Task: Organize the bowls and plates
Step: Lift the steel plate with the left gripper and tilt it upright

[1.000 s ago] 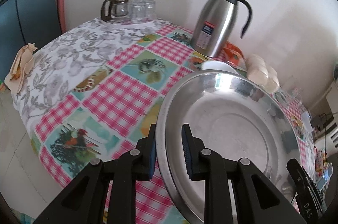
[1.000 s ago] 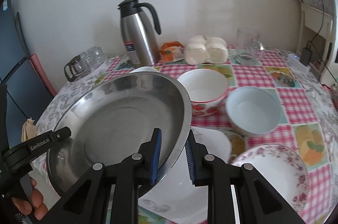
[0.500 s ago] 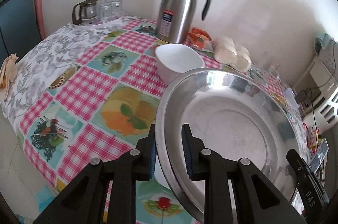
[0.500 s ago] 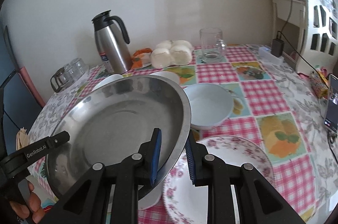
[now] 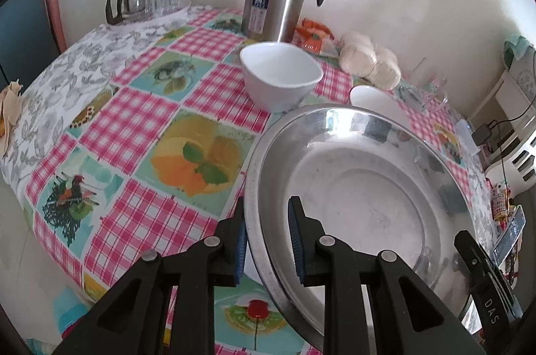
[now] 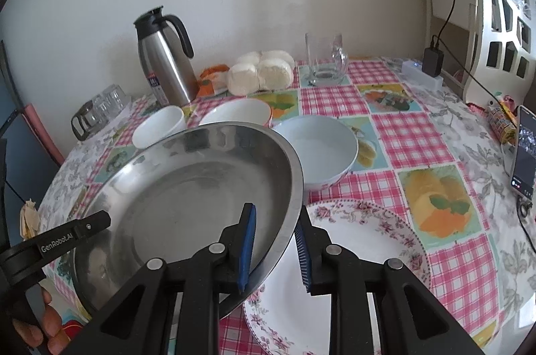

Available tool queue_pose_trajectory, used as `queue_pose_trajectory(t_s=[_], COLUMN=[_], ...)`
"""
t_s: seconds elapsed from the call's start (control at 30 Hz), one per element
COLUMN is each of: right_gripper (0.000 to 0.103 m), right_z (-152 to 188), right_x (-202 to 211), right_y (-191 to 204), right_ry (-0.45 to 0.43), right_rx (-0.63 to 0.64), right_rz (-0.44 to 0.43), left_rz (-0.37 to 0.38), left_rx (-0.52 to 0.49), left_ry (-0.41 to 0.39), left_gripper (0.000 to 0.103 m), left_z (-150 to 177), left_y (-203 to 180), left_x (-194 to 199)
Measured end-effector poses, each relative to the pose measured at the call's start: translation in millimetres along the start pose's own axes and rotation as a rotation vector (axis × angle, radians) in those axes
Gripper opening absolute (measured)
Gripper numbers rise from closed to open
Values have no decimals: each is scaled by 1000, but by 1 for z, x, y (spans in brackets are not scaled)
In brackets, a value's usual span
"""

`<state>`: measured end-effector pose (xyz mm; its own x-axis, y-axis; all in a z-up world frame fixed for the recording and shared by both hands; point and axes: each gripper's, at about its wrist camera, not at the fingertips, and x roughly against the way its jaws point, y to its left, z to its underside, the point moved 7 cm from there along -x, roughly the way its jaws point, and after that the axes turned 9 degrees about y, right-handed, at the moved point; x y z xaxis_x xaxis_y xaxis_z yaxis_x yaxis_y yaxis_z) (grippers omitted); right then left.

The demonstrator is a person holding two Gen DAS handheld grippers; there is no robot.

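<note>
Steel plate [image 6: 187,187] held tilted above surface [image 5: 140,127], both grippers' jaws clenched on opposite rims: left gripper [image 5: 268,234], right gripper [image 6: 274,241]; likely bound for flowered plate [image 6: 368,241].

Left tongs [image 5: 268,234]: black arms, blue-ribbed pads [image 5: 296,241]; jaws narrowly apart, one pad on each face of the steel pan [image 5: 368,187] rim, gripping it at its left edge. Also visible in the right wrist view as a black arm [image 6: 67,237] at the pan's far side, with bare fingers [image 6: 50,321] of the person's left hand below it.

Right tongs [image 6: 274,249]: same build; jaws narrowly apart, straddling the pan rim on its right side, one pad inside, one outside.
</note>
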<state>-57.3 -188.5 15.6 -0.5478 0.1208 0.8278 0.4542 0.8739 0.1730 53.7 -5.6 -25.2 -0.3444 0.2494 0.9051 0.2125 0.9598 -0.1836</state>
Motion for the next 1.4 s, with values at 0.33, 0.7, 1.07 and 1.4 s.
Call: queue_pose_trajectory(t_s=[0.33,0.7,1.07,1.4], right_gripper=[28,28,28,40], right_z=[19,29,29,32], right_x=[-32,-50,-50,-54], right_y=[6,15,16,18], right_ry=[111,185,186,203], right_rx=[74,132,151,180], right_rz=[61,99,123,138], left_rz=[-58,-93,-124,-112], left_rx=[8,43,10,8], left_ry=[114,216,224,229], left_gripper=[24,24,26,27], left_z=[10,22,25,24], left_y=[10,24,23,21], left_x=[-20,-38,-39,-38])
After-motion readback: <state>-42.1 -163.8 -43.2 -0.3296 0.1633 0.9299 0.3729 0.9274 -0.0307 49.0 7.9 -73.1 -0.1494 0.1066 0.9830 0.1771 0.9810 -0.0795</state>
